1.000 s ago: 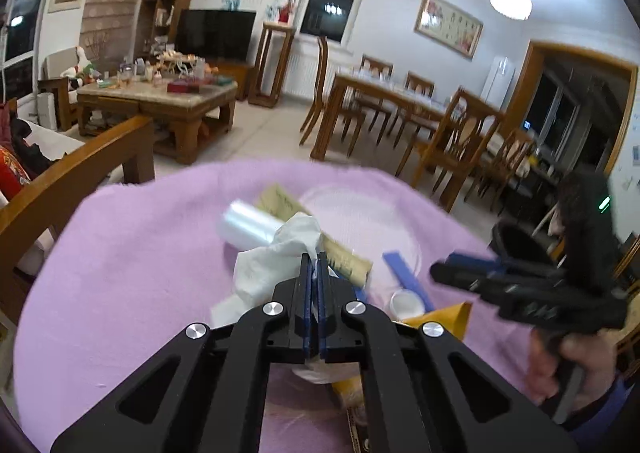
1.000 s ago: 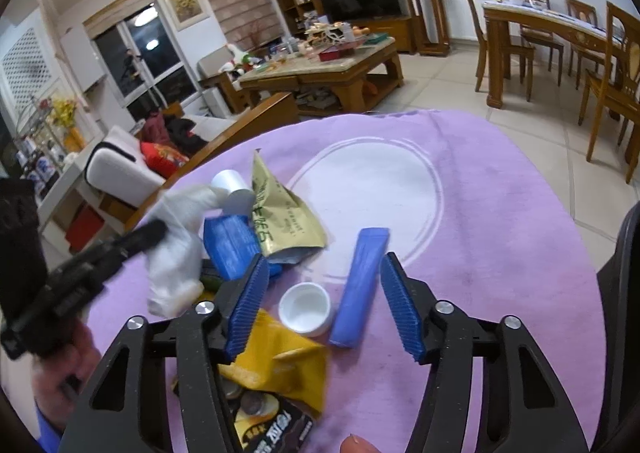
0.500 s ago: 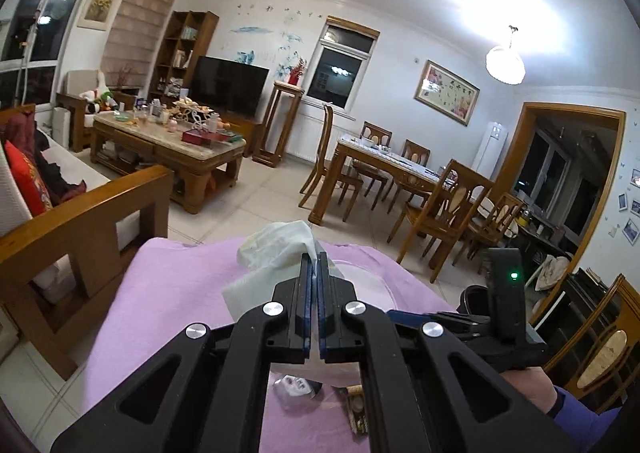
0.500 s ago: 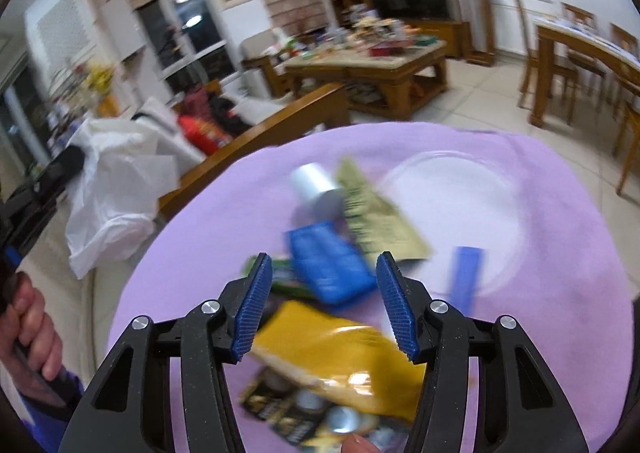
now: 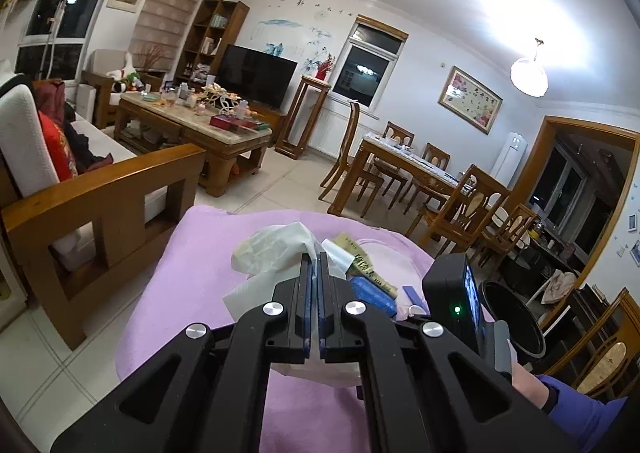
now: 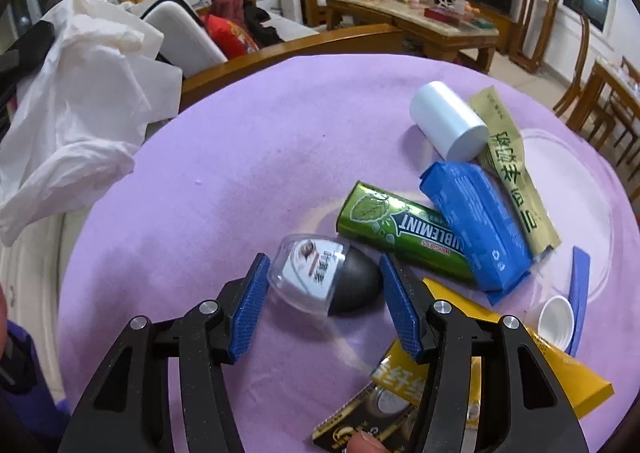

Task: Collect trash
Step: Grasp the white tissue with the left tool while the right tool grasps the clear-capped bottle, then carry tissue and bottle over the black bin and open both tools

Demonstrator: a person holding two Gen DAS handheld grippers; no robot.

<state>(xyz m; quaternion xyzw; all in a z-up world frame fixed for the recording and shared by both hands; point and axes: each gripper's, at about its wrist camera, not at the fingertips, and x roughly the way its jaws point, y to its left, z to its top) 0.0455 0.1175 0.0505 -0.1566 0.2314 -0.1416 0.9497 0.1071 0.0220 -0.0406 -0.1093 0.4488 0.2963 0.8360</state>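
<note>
Purple cloth (image 6: pixel 224 181) covers the round bench in a living room with a wooden sofa and a dining set behind.

Change noted: a second ago my left fingers (image 5: pixel 315 273) were low over the litter with the white plastic bag (image 5: pixel 276 249); they have since lifted and drawn back toward the sofa side, bag still pinched tight between the pads. From the right view the same bag (image 6: pixel 76 105) hangs off the bench's left edge. My right fingers (image 6: pixel 324 309) have swung left from the blue strip (image 6: pixel 580 285) to an egg-shaped capsule (image 6: pixel 328 277), clear top, dark base.

Pose: left fingers point slightly downward; right fingers point steeply down, about half spread, pads either side of the capsule without pressing it.

Count on the bench:
- one white cylinder (image 6: pixel 448 121)
- one gold sachet (image 6: pixel 512 169)
- one blue packet (image 6: pixel 476 221)
- one green Doublemint gum pack (image 6: pixel 400 229)
- one small white cup (image 6: pixel 556 317)
- one yellow wrapper (image 6: pixel 560 369)
- one black-and-gold packet (image 6: pixel 360 417), partly hidden.
</note>
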